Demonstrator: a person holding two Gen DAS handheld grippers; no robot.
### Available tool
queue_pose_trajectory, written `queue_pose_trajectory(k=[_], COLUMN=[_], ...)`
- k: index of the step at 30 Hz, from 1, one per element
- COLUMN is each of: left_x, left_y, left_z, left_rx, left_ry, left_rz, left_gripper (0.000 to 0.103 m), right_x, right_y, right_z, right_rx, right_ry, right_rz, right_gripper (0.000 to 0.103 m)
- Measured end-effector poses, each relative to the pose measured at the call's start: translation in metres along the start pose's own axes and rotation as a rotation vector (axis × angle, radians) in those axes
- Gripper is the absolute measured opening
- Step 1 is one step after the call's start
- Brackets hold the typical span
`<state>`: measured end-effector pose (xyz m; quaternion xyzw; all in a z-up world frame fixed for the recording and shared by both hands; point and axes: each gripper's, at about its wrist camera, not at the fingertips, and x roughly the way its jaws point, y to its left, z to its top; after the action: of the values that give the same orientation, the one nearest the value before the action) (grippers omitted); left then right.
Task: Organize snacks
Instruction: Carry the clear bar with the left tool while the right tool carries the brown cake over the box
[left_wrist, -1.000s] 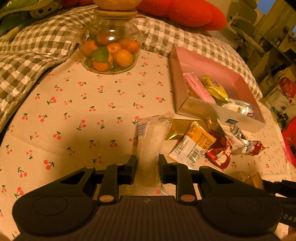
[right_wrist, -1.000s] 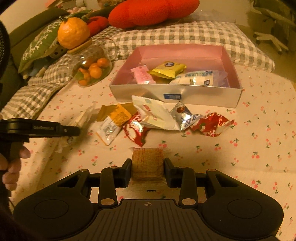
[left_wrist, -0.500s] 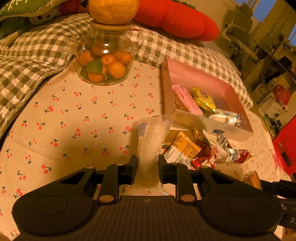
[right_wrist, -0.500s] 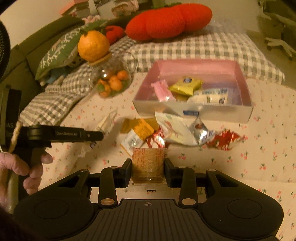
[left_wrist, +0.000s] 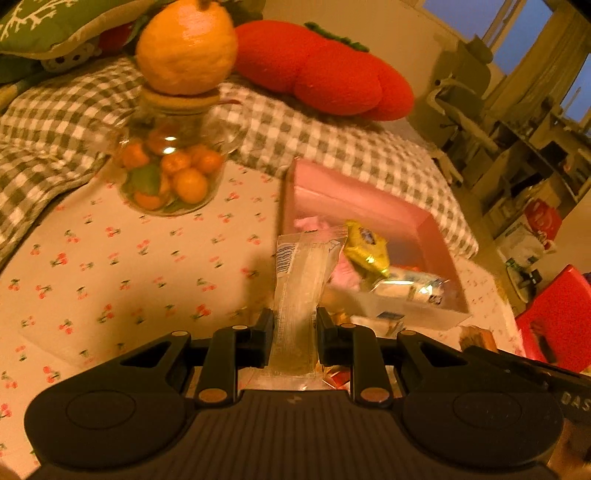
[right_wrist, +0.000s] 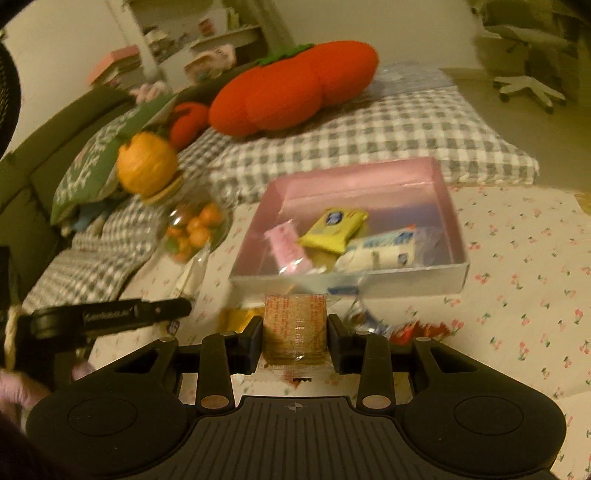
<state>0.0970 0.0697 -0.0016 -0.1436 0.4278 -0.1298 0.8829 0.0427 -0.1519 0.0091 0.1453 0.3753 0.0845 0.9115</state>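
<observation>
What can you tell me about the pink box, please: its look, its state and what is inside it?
The pink box is a shallow, open rectangular tray, pink inside with a silvery outer front wall, apparently cardboard. It sits flat on the cherry-print cloth, in front of a checked cushion. Inside lie a pink packet, a yellow packet and a white-and-blue packet. Loose snacks lie by its front wall.

My path to the pink box (right_wrist: 439, 192) is open above its near wall — far half unoccupied; glass jar (left_wrist: 170, 173) stands well left.
</observation>
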Motion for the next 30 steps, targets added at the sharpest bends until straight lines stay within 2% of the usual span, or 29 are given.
queue_pose_trajectory(k=[4, 16, 23, 30], left_x=[0.012, 0.058, 0.084, 0.104], left_y=[-0.014, -0.049, -0.060, -0.064], left_z=[0.007, 0.038, 0.050, 0.061], left_rx=[0.006, 0.152, 0.223, 0.253], left_ry=[-0.007, -0.037, -0.035, -0.036], left_rz=[-0.001, 0.035, 0.062, 0.076], left_gripper=[0.021, 0.021, 0.021, 0.021], right_x=[0.008, 0.042, 0.073, 0.098], right_y=[-0.009, -0.051, -0.075, -0.085], right_z=[0.011, 0.058, 0.076, 0.087], right_rx=[0.015, 0.052, 0.057, 0.044], right_ry=[-0.017, -0.097, -0.102, -0.092], right_rz=[-0.026, -0.069, -0.132, -0.173], right_gripper=[0.034, 0.034, 0.034, 0.034])
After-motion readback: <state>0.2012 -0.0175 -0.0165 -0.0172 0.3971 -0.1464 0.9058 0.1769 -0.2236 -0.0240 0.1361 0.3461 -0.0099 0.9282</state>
